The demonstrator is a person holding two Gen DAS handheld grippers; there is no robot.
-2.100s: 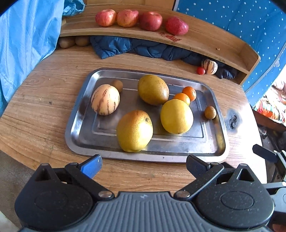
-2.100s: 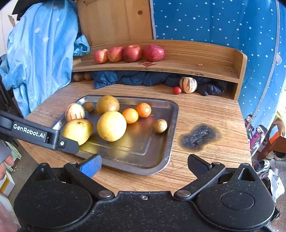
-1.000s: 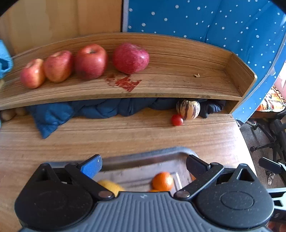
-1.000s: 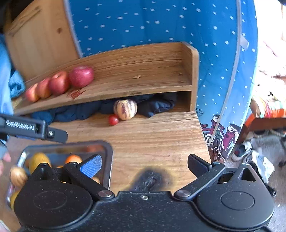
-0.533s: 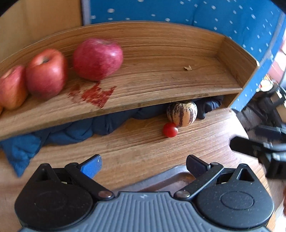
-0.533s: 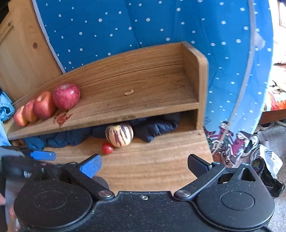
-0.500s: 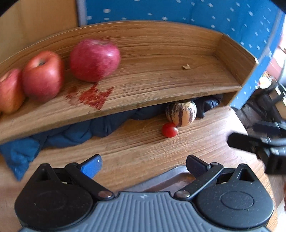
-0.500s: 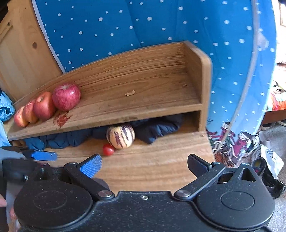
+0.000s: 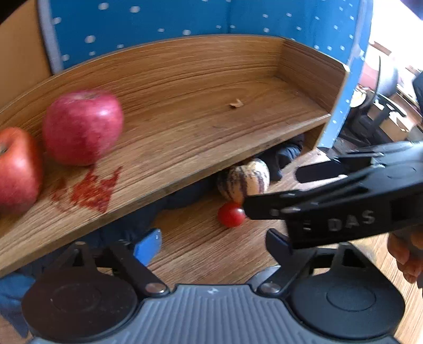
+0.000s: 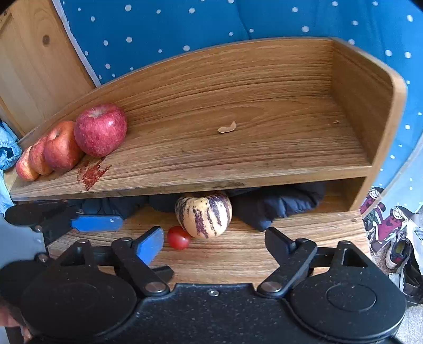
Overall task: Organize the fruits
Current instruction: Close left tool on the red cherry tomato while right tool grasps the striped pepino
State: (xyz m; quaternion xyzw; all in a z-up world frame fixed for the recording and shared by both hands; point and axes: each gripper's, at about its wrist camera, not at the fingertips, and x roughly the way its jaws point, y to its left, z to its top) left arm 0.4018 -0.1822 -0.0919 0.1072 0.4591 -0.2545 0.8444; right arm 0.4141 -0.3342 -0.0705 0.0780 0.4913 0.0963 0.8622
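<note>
A cream, purple-striped fruit [image 10: 203, 214] sits on the table, half under the wooden shelf's [image 10: 238, 148] front edge. A small red tomato [image 10: 178, 240] touches its left side. My right gripper [image 10: 214, 238] is open and empty, with both fruits just ahead between its fingers. In the left wrist view the right gripper [image 9: 272, 190] reaches in from the right, its lower finger tip beside the tomato [image 9: 231, 217] and in front of the striped fruit [image 9: 243, 180]. My left gripper [image 9: 211, 243] is open and empty, a little short of the tomato.
A row of red apples [image 10: 100, 129] lies at the shelf's left end beside a red stain [image 10: 91, 170]. Dark blue cloth [image 10: 277, 203] fills the gap under the shelf. A blue dotted fabric [image 10: 185, 23] hangs behind. A hand [image 9: 404, 254] holds the right gripper.
Both grippers have moved forward toward the striped fruit and tomato. The right gripper has come into the left wrist view beside the tomato. The tray has dropped out of sight.
</note>
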